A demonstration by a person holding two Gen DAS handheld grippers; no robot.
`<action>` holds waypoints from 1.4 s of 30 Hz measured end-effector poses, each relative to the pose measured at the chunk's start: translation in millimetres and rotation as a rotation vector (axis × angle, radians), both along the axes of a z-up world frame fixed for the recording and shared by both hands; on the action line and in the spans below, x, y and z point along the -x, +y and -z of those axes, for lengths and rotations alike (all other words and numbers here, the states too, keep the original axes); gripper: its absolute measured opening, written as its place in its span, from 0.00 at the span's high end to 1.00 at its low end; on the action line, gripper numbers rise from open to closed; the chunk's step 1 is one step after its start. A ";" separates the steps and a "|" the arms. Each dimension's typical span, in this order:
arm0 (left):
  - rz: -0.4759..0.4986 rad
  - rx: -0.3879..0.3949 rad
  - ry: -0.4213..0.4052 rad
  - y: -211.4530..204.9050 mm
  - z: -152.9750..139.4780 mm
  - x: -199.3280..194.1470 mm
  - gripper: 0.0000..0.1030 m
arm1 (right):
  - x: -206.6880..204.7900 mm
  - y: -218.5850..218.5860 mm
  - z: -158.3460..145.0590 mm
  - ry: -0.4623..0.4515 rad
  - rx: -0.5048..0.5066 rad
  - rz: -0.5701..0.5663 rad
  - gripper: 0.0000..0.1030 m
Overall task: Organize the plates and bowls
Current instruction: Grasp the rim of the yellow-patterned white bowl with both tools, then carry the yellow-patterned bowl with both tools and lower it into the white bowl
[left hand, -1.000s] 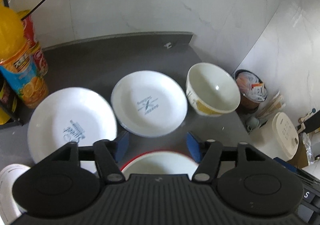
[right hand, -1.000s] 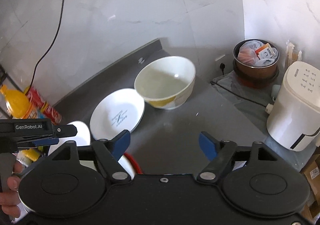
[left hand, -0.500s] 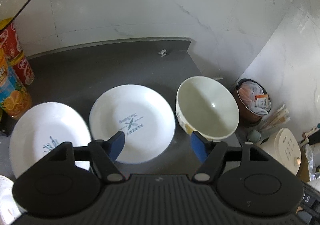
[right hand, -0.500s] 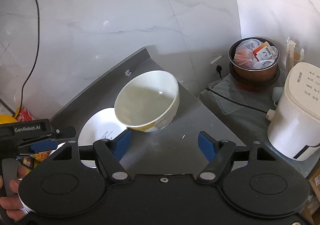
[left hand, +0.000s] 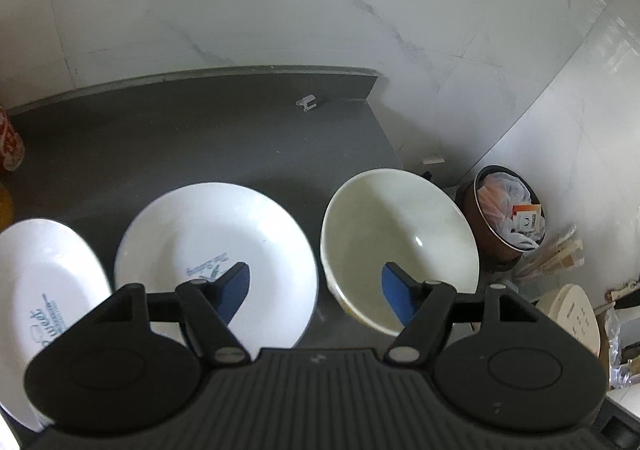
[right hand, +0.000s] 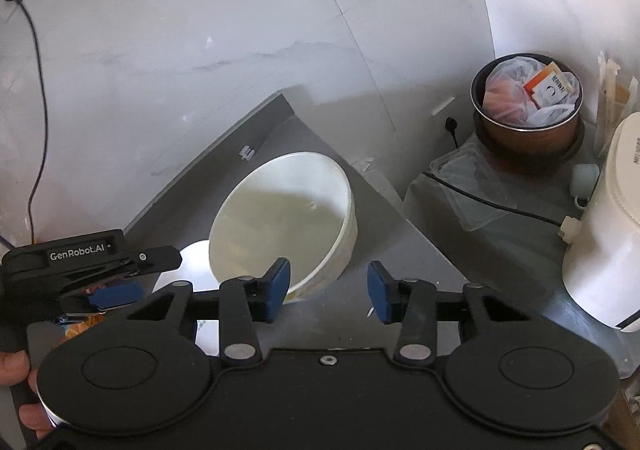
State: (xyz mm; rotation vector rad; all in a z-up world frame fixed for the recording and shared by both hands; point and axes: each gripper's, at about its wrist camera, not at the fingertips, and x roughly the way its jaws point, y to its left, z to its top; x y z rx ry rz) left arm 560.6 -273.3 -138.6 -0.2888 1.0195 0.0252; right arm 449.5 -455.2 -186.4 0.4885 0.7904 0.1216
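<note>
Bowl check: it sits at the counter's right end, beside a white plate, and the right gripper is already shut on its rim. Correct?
Not quite. The right gripper is open, with its left finger over the near rim of the bowl and not clamping it, as the right wrist view shows. The bowl does sit at the right end of the counter, beside a white plate.

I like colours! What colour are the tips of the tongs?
Blue fingertips, clearest in the right wrist view.

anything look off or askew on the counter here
Only the cream bowl: it sits close to the counter's right edge, with a bin below. Nothing looks spilled or broken, and both plates lie flat.
</note>
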 end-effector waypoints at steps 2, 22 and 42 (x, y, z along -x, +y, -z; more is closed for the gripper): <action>-0.009 0.005 0.006 -0.7 4.2 -5.0 0.33 | -5.4 0.1 3.0 0.003 -0.008 -0.004 0.59; -0.098 0.104 0.099 5.6 58.5 -39.0 0.78 | -53.5 4.9 39.2 0.076 -0.038 -0.015 0.77; -0.044 0.117 0.029 9.0 7.7 -12.1 0.91 | -18.6 21.7 -8.1 -0.057 0.067 -0.057 0.82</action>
